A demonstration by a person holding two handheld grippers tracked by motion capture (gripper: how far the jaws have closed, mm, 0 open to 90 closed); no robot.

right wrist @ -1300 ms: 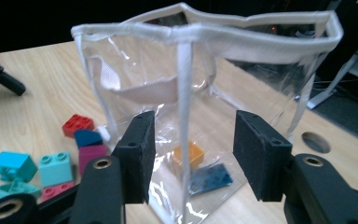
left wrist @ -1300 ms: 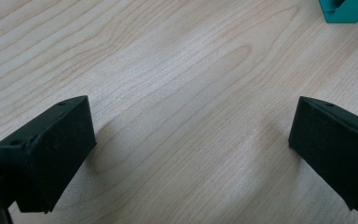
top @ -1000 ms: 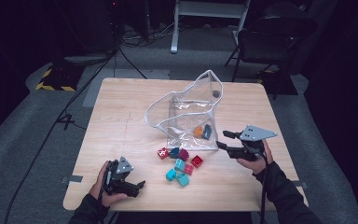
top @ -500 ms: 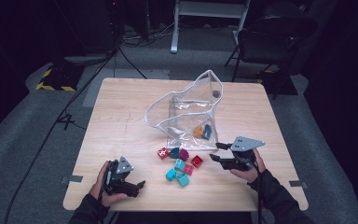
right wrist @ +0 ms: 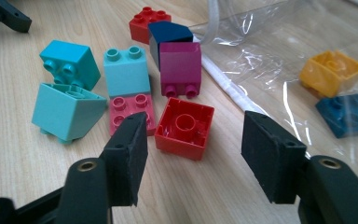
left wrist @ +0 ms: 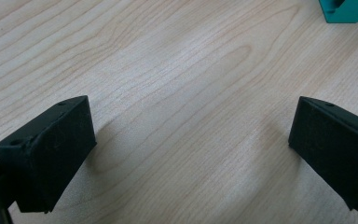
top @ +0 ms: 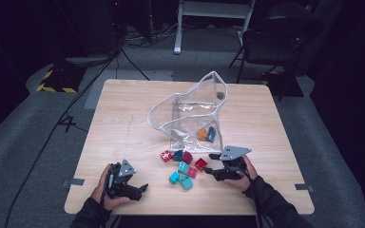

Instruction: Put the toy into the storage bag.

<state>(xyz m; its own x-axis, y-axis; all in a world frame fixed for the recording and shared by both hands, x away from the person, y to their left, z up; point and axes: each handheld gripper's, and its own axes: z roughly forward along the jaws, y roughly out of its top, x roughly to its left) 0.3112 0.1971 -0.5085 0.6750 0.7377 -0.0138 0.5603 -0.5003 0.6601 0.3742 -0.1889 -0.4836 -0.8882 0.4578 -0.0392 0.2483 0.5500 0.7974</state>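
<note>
One red brick (right wrist: 184,127), seemingly square, hollow side up, faces the half-open, just-widening, empty right gripper (right wrist: 193,154).

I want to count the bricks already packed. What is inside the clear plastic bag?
Inside the clear plastic bag lie a yellow brick and a dark blue brick, side by side. Folds and glare may hide more.

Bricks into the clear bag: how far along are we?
Done: a yellow brick and a blue brick lie inside the clear bag. In hand: the right tongs, jaws just opening, line up on the upturned red brick. Left: about eight loose bricks; the left tongs rest open.
</note>
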